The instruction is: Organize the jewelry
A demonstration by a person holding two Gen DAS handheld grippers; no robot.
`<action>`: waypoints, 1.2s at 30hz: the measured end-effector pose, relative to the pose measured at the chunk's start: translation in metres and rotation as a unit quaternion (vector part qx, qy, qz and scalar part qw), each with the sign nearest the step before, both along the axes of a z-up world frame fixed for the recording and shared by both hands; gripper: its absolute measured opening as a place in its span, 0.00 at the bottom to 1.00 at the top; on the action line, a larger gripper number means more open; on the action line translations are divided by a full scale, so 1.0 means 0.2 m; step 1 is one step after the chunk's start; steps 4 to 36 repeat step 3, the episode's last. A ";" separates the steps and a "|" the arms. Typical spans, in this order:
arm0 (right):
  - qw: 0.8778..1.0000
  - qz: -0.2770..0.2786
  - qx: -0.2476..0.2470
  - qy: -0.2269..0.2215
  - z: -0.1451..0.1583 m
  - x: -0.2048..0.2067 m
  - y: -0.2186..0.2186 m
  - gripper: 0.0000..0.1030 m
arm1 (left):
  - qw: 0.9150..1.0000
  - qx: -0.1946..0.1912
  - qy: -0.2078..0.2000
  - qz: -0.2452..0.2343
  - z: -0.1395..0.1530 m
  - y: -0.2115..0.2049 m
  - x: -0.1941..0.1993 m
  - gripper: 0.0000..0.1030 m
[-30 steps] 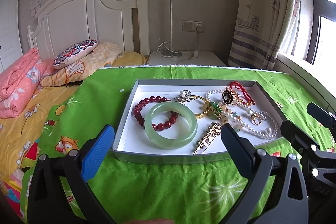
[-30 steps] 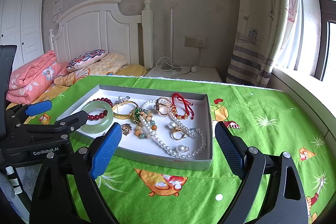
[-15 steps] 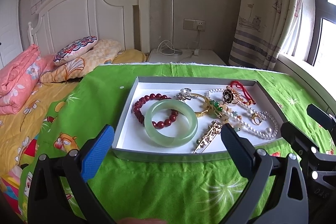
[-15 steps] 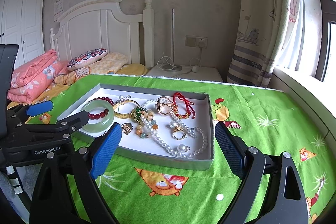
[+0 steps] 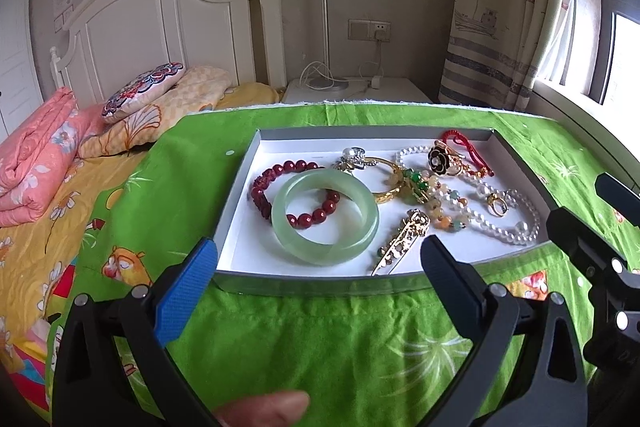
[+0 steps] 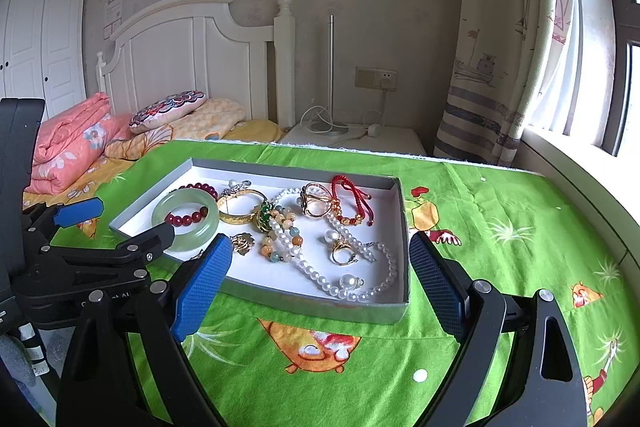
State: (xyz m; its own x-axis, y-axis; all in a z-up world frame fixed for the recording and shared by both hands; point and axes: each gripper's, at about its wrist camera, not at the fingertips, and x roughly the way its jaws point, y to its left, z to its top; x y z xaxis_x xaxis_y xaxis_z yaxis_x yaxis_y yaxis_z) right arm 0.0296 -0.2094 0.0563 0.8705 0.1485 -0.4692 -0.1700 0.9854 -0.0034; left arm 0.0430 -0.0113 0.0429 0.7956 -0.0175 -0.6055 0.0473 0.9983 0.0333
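Observation:
A shallow grey tray with a white floor lies on the green cloth. It holds a pale green jade bangle over a dark red bead bracelet, a gold bangle, a gold hair clip, a pearl necklace, a gold ring, a black flower brooch and a red cord bracelet. My left gripper is open and empty at the tray's near edge. My right gripper is open and empty over the tray's near right part.
The green cartoon cloth covers the table. A bed with pink bedding lies left, a white nightstand behind, a curtain and windowsill at the right. The right gripper shows in the left wrist view.
Both grippers have edged slightly forward toward the tray. The jaws stay open and the jewelry has not moved.

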 end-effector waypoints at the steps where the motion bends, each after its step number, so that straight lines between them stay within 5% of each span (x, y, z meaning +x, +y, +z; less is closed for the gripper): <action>1: 1.000 0.000 0.000 0.000 0.00 0.00 0.00 0.84 | 1.000 0.002 0.002 -0.002 0.00 0.00 0.00 0.98; 36: 1.000 0.001 -0.001 0.001 0.00 0.00 0.00 0.84 | 1.000 0.004 0.000 -0.002 -0.01 -0.01 0.00 0.98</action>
